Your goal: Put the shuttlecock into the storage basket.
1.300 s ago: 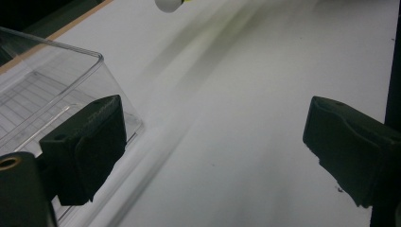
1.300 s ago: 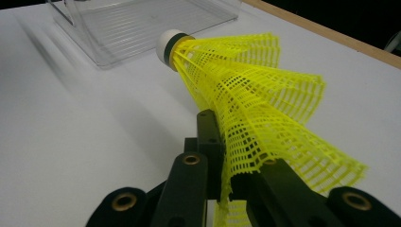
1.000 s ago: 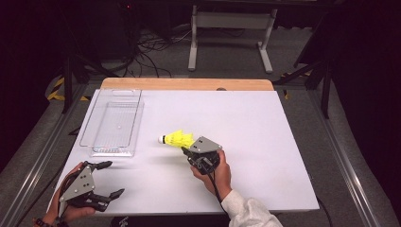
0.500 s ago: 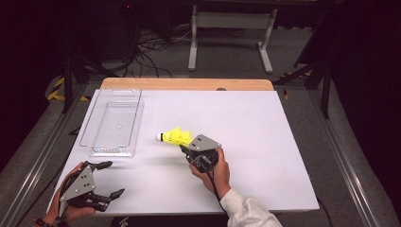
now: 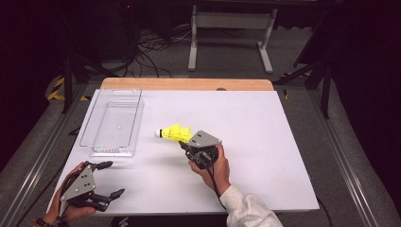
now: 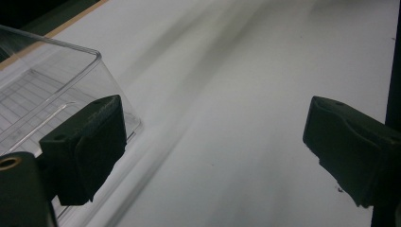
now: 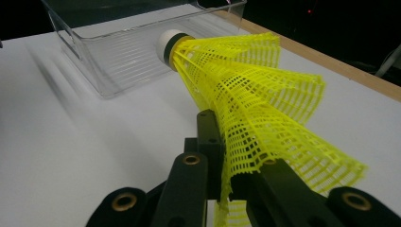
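A yellow plastic shuttlecock (image 5: 175, 134) with a white cork tip hangs above the white table (image 5: 265, 123), tip pointing left toward a clear plastic tray (image 5: 113, 122). My right gripper (image 5: 185, 144) is shut on the edge of its mesh skirt (image 7: 255, 109), near the table's middle. At the front left corner my left gripper (image 5: 109, 179) rests low with its jaws wide open and nothing between them; its fingers (image 6: 90, 144) frame bare table beside the tray (image 6: 42, 94).
The clear tray looks empty apart from a small speck. A wooden strip (image 5: 189, 83) edges the table's far side. Metal rails run along both sides, and cables and a stand's legs (image 5: 227, 28) lie on the floor beyond.
My right gripper has carried the shuttlecock a little left and toward the tray. The left gripper has stayed put.
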`<move>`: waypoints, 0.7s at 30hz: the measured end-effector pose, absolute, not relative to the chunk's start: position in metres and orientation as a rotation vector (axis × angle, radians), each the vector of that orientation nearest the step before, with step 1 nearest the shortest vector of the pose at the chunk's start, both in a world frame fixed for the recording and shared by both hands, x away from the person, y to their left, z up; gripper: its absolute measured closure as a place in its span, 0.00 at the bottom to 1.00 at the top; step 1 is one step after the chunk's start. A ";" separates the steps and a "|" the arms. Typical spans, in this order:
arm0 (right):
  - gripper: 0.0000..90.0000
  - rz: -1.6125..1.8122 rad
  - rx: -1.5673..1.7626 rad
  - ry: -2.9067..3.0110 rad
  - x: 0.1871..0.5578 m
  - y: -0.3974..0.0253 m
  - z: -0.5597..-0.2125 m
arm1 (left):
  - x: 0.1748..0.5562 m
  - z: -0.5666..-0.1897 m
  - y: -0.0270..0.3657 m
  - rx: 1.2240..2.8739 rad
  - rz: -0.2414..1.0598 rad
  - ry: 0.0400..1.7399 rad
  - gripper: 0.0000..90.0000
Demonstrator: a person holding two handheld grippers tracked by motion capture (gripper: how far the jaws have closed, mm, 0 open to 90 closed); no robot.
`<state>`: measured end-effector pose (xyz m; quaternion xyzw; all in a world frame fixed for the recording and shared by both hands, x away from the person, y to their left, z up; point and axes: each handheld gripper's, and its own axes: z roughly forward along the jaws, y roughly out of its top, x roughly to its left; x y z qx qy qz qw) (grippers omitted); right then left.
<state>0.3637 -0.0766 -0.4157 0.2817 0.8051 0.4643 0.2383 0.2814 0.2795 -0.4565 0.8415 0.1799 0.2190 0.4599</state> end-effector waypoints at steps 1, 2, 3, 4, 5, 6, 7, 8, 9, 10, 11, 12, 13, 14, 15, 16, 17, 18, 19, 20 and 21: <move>0.98 1.274 0.770 2.204 0.364 -0.076 -0.415 | 0.281 -0.457 0.279 2.072 0.539 0.443 0.09; 0.98 1.276 0.768 2.204 0.365 -0.076 -0.414 | 0.282 -0.457 0.279 2.073 0.539 0.442 0.09; 0.98 1.275 0.767 2.205 0.365 -0.076 -0.414 | 0.282 -0.457 0.279 2.074 0.539 0.442 0.09; 0.98 1.274 0.765 2.205 0.365 -0.075 -0.413 | 0.282 -0.457 0.279 2.073 0.537 0.442 0.09; 0.98 1.276 0.764 2.206 0.366 -0.075 -0.412 | 0.282 -0.457 0.279 2.073 0.537 0.442 0.09; 0.98 1.278 0.761 2.205 0.366 -0.075 -0.411 | 0.282 -0.457 0.279 2.072 0.538 0.445 0.09; 0.98 1.279 0.759 2.203 0.367 -0.074 -0.410 | 0.282 -0.457 0.279 2.072 0.536 0.445 0.09; 0.98 1.282 0.759 2.202 0.367 -0.074 -0.408 | 0.282 -0.457 0.279 2.072 0.536 0.444 0.09; 0.98 1.281 0.755 2.201 0.367 -0.074 -0.408 | 0.282 -0.457 0.280 2.074 0.538 0.443 0.09; 0.98 1.283 0.756 2.199 0.368 -0.074 -0.407 | 0.282 -0.457 0.279 2.072 0.537 0.445 0.09; 0.98 1.286 0.755 2.197 0.368 -0.073 -0.405 | 0.282 -0.457 0.279 2.072 0.537 0.445 0.09; 0.98 1.286 0.755 2.197 0.368 -0.073 -0.405 | 0.282 -0.457 0.280 2.070 0.535 0.445 0.09; 0.98 1.286 0.754 2.197 0.369 -0.073 -0.405 | 0.282 -0.457 0.280 2.072 0.537 0.446 0.09; 0.98 1.286 0.752 2.194 0.369 -0.072 -0.404 | 0.282 -0.457 0.279 2.073 0.537 0.445 0.09; 0.98 1.288 0.752 2.196 0.370 -0.072 -0.403 | 0.282 -0.457 0.279 2.073 0.537 0.445 0.09; 0.98 1.291 0.752 2.196 0.370 -0.071 -0.403 | 0.282 -0.457 0.279 2.073 0.536 0.445 0.09; 0.98 1.293 0.748 2.195 0.370 -0.070 -0.402 | 0.282 -0.457 0.279 2.075 0.537 0.442 0.09; 0.98 1.296 0.748 2.194 0.370 -0.070 -0.401 | 0.282 -0.457 0.279 2.075 0.537 0.442 0.09; 0.98 1.295 0.744 2.193 0.371 -0.069 -0.401 | 0.282 -0.457 0.279 2.074 0.536 0.442 0.09; 0.98 1.297 0.743 2.193 0.371 -0.069 -0.400 | 0.282 -0.457 0.279 2.075 0.536 0.442 0.09; 0.98 1.298 0.741 2.193 0.371 -0.068 -0.399 | 0.282 -0.457 0.279 2.074 0.533 0.444 0.09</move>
